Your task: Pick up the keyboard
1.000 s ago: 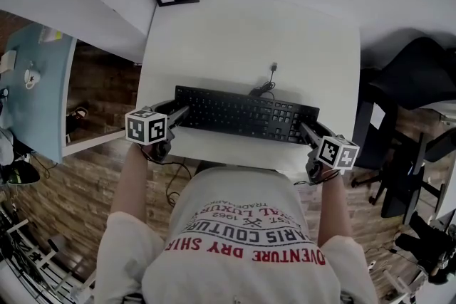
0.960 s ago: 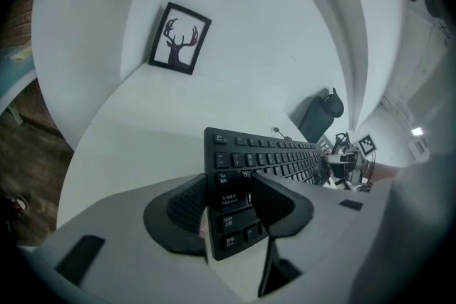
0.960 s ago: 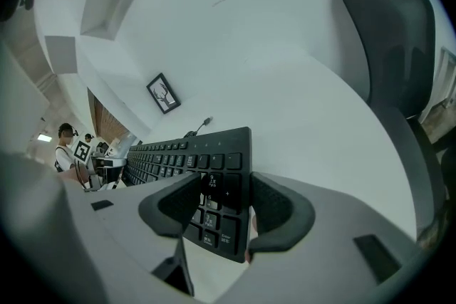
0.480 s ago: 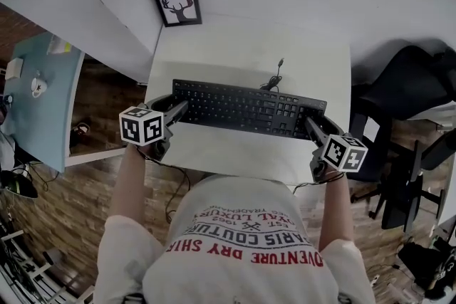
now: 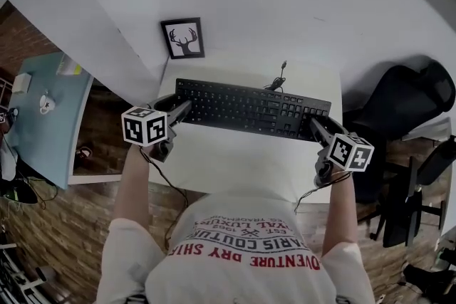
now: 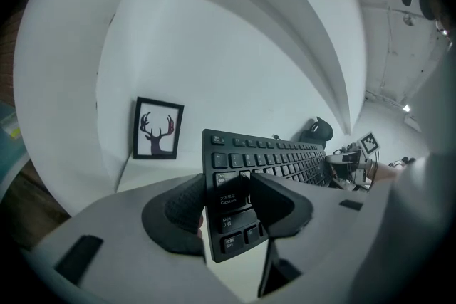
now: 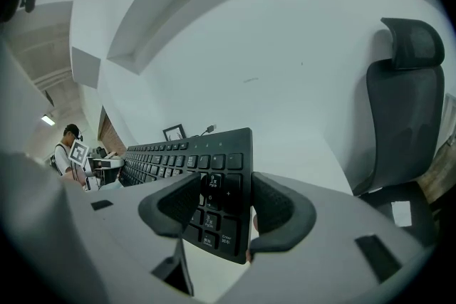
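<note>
We clamp the keyboard (image 5: 253,109) at both ends, left gripper (image 5: 179,110) on the left edge, right gripper (image 5: 313,126) on the right, so it sits level btw them; prob. just above the table (image 5: 235,160).

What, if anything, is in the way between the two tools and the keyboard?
Nothing visible is in the way. The left tool already pinches the left end of the keyboard, and the right tool pinches its right end. The pads sit straight on it, with no other thing in between.
</note>
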`<state>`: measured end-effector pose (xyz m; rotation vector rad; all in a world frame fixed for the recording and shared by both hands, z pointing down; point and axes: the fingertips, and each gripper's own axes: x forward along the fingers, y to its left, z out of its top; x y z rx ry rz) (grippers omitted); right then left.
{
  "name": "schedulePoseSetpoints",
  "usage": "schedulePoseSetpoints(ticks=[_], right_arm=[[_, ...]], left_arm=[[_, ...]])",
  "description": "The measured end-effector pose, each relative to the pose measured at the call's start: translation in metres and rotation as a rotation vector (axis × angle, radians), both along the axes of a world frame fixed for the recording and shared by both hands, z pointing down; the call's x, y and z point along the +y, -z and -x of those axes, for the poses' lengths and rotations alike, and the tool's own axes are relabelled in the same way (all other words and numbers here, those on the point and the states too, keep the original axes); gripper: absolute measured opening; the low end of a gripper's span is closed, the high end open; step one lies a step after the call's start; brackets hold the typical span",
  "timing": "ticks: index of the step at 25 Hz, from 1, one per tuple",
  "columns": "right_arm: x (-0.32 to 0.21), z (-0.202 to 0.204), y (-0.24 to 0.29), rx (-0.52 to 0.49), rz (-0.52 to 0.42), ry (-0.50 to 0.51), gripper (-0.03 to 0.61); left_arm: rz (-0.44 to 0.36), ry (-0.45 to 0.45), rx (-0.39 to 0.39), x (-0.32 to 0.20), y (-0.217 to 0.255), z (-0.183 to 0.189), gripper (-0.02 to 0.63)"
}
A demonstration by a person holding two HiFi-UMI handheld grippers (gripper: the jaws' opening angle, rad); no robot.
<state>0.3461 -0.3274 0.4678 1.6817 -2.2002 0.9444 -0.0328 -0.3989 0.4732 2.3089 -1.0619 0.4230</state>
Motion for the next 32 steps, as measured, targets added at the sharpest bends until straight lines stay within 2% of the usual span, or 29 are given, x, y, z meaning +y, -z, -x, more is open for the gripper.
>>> schedulePoseSetpoints(ticks=[16, 32], right_arm=[[-0.022, -0.005, 0.077, 0.017, -0.131, 0.000, 0.236], [-0.015, -0.002, 0.076, 0.018, -0.123, 0.014, 0.236]], left_arm=[[-0.136, 0.008, 0.004, -0.022, 0.082, -0.006, 0.201], [-0.128, 0.019, -0.001, -0.009, 0.081, -0.002, 0.201]])
